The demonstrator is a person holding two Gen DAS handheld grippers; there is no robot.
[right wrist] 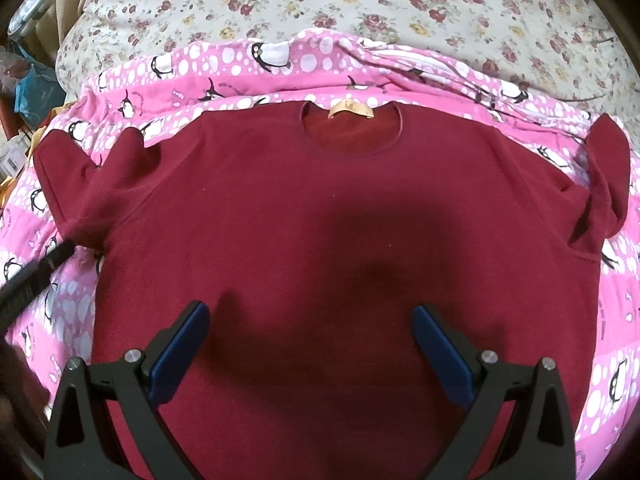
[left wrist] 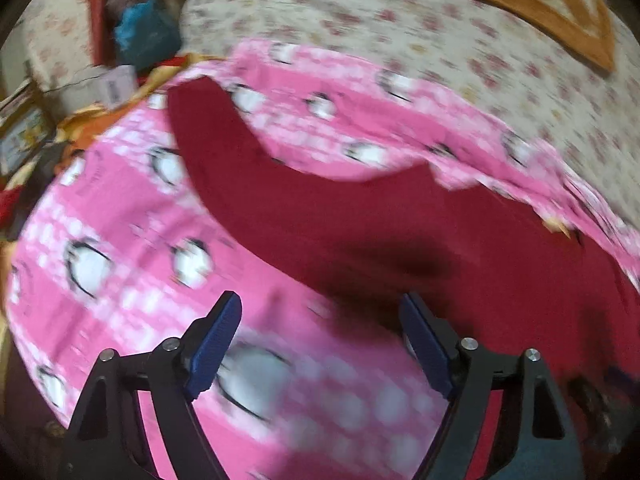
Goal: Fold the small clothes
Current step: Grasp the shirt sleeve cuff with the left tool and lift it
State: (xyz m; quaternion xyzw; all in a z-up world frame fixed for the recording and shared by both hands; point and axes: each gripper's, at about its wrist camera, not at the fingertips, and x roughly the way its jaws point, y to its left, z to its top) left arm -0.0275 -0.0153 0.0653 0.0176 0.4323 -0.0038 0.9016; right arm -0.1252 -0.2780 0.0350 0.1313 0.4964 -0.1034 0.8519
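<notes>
Right wrist: maroon shirt (right wrist: 320, 220) on blanket (right wrist: 240, 60)

Both the left gripper (left wrist: 320, 312) and the right gripper (right wrist: 311, 322) are matte black plastic frames — angular, triangular-ribbed arms with round silver screw heads — ending in flat, textured dark-blue finger pads (right wrist: 180, 354).

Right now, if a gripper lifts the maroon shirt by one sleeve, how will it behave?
The shirt is probably floppy: its left sleeve already lies crumpled. It would likely drape and trail rather than hold shape. It looks light, and may drag on the blanket instead of sliding freely.
</notes>
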